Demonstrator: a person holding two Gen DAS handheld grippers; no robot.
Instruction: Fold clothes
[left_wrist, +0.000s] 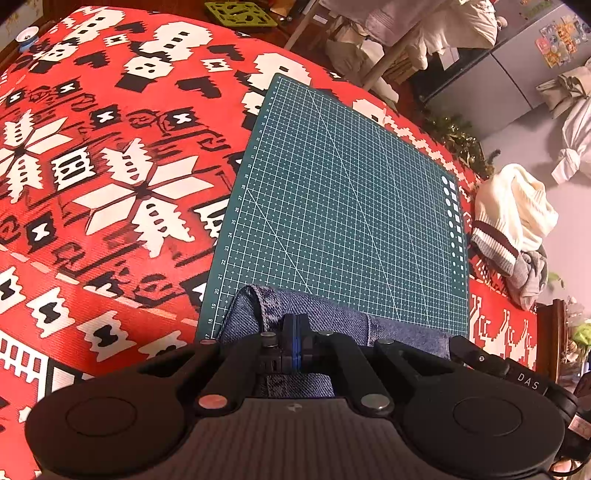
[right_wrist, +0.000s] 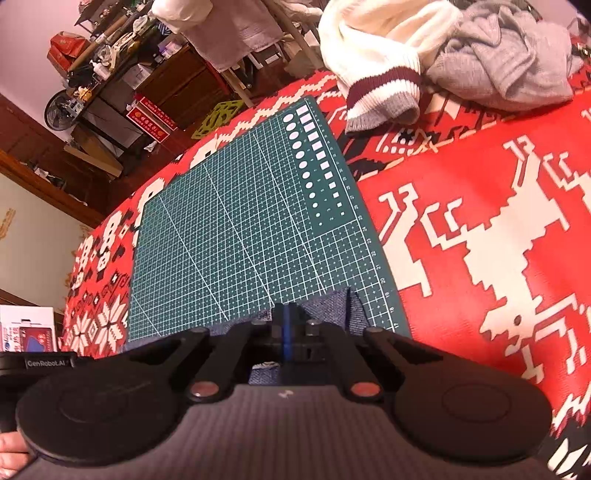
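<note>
A blue denim garment (left_wrist: 332, 321) lies across the near end of the green cutting mat (left_wrist: 343, 192). My left gripper (left_wrist: 295, 325) is shut on a seamed edge of the denim, its jaws pressed together with cloth around them. In the right wrist view the same denim garment (right_wrist: 328, 310) shows at the mat's (right_wrist: 251, 229) near right corner, and my right gripper (right_wrist: 286, 317) is shut on its edge. Most of the garment is hidden under both grippers' bodies.
A cream sweater with maroon stripes (right_wrist: 376, 55) and a grey garment (right_wrist: 502, 62) are heaped at the table's far right. A red patterned tablecloth (left_wrist: 110, 166) covers the table. Shelves and furniture (right_wrist: 110, 85) stand beyond it. A hand (right_wrist: 11, 454) shows at the lower left.
</note>
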